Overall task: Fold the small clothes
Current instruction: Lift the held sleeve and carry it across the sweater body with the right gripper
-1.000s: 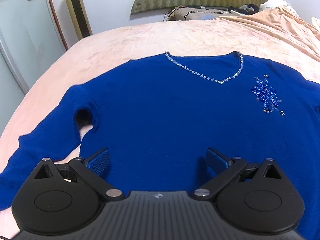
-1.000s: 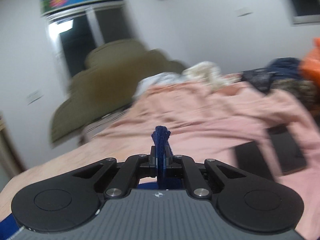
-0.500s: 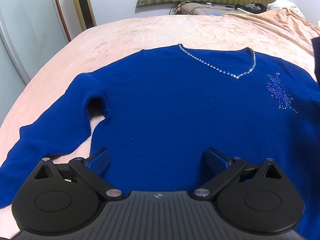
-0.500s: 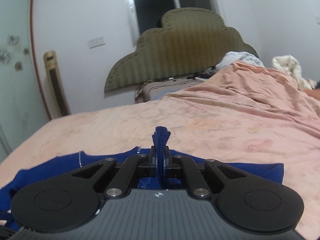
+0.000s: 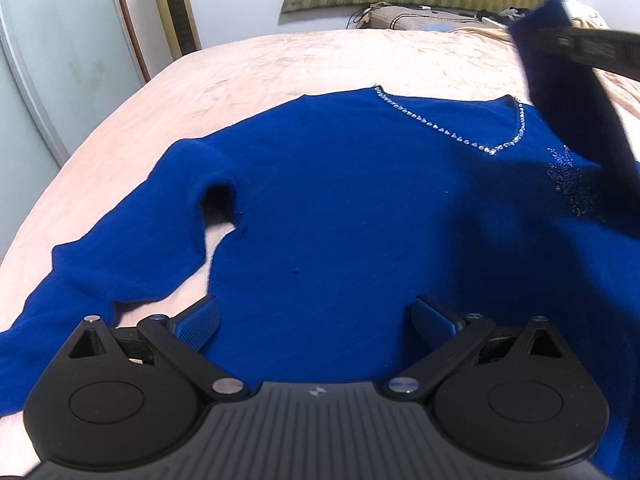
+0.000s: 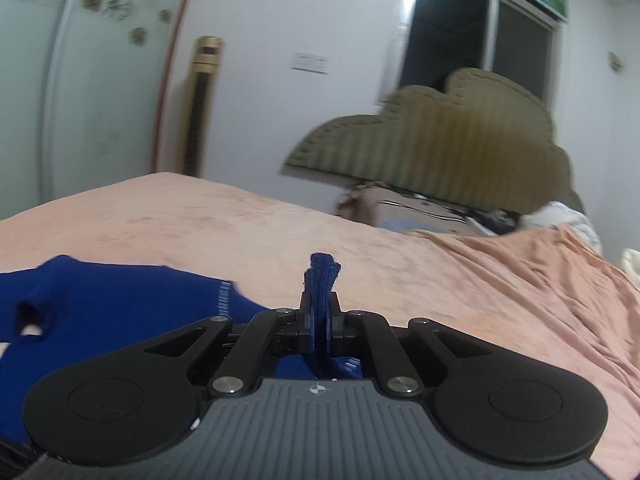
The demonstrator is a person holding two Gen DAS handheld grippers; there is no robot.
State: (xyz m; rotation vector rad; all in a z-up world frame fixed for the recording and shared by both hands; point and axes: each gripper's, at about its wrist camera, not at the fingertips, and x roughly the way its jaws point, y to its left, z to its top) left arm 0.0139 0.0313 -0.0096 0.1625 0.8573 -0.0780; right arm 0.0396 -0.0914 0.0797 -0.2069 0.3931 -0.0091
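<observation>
While the left tongs (image 5: 316, 316) hover apart over the sweater (image 5: 340, 208) spread on the bed (image 5: 320, 64), the right tongs (image 6: 319, 320), clamped on its sleeve (image 5: 576, 92), have swung in at 2 o'clock, starting the fold.

Soft, even indoor light fills both fisheye views, which curve and darken toward the corners. In the left wrist view a blurred lifted sleeve casts a dark shadow across the blue knit sweater (image 5: 340, 208). The right wrist view is motion-blurred, smearing the olive padded headboard (image 6: 460, 136) and dark window (image 6: 476, 36).
</observation>
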